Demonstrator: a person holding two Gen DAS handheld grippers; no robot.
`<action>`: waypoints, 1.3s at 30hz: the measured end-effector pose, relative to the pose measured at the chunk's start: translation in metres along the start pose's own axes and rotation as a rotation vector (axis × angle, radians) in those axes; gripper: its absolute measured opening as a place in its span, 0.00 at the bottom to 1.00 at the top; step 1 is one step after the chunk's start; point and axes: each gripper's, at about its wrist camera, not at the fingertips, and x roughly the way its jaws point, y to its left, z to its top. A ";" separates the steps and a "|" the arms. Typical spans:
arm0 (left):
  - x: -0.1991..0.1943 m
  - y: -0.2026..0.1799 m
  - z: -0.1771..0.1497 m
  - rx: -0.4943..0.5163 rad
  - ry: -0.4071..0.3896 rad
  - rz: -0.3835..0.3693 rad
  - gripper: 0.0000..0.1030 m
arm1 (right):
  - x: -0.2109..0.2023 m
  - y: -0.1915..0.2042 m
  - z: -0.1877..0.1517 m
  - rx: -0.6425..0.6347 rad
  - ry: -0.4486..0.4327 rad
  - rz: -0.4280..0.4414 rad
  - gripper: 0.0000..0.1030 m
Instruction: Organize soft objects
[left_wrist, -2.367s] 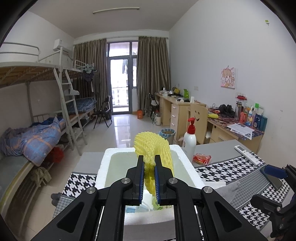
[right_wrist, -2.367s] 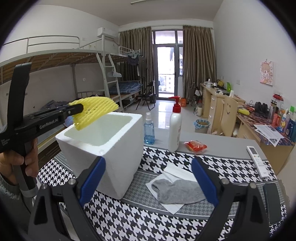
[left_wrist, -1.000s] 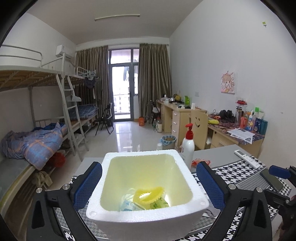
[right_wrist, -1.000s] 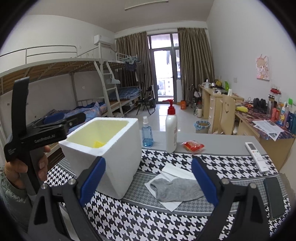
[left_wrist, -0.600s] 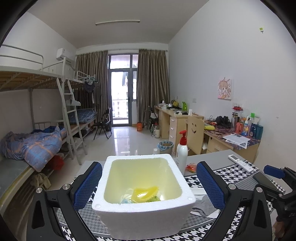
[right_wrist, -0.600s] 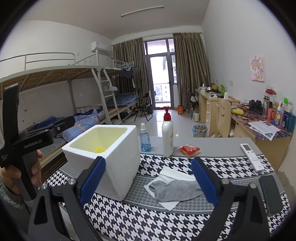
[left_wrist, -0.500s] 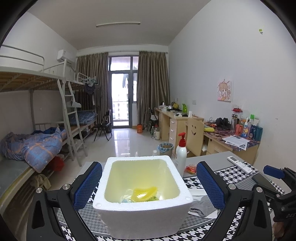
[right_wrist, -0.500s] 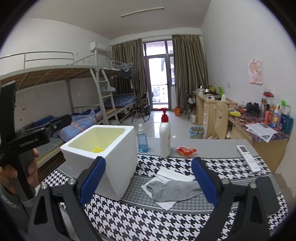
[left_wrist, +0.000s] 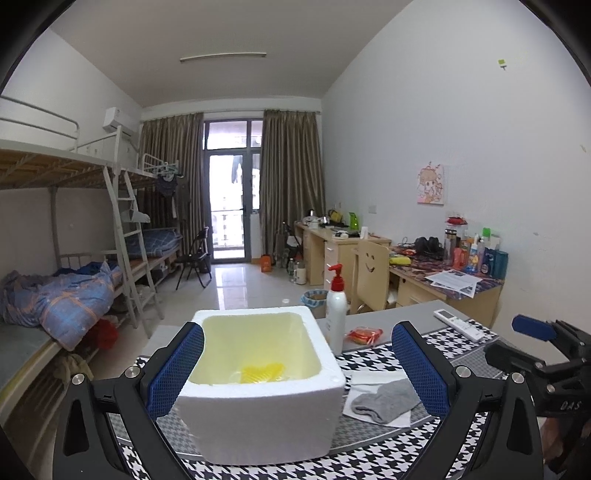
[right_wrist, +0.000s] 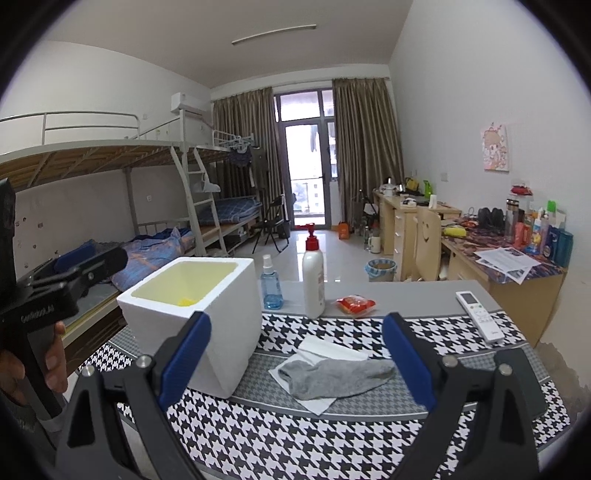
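While the white foam box (left_wrist: 258, 417) stood at the left of the houndstooth mat (right_wrist: 295, 439), it held one yellow foam net (left_wrist: 262, 371) on its floor, with other contents there too dim to name; that much of the sorting looked done. Remaining, by my judgement: one grey sock (right_wrist: 332, 374), lying flat on a white paper sheet (right_wrist: 314, 402) at about four o'clock from the box, near it but apart. Left gripper (left_wrist: 295, 369): fingers spread wide either side of the box, holding nothing. Right gripper (right_wrist: 295, 358): fingers likewise wide apart and empty, aimed towards the sock. Not for sorting, at the box's two o'clock: a pump bottle (right_wrist: 313, 280), a blue spray bottle (right_wrist: 270, 288), an orange packet (right_wrist: 355, 304).
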 end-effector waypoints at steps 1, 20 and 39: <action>-0.001 -0.002 -0.001 0.006 0.000 0.001 0.99 | -0.001 0.000 0.000 -0.001 -0.001 -0.004 0.93; -0.010 -0.016 -0.019 -0.020 0.003 -0.048 0.99 | -0.014 -0.011 -0.013 -0.006 -0.013 -0.051 0.93; -0.009 -0.044 -0.042 0.008 0.029 -0.100 0.99 | -0.014 -0.022 -0.029 -0.019 0.013 -0.066 0.93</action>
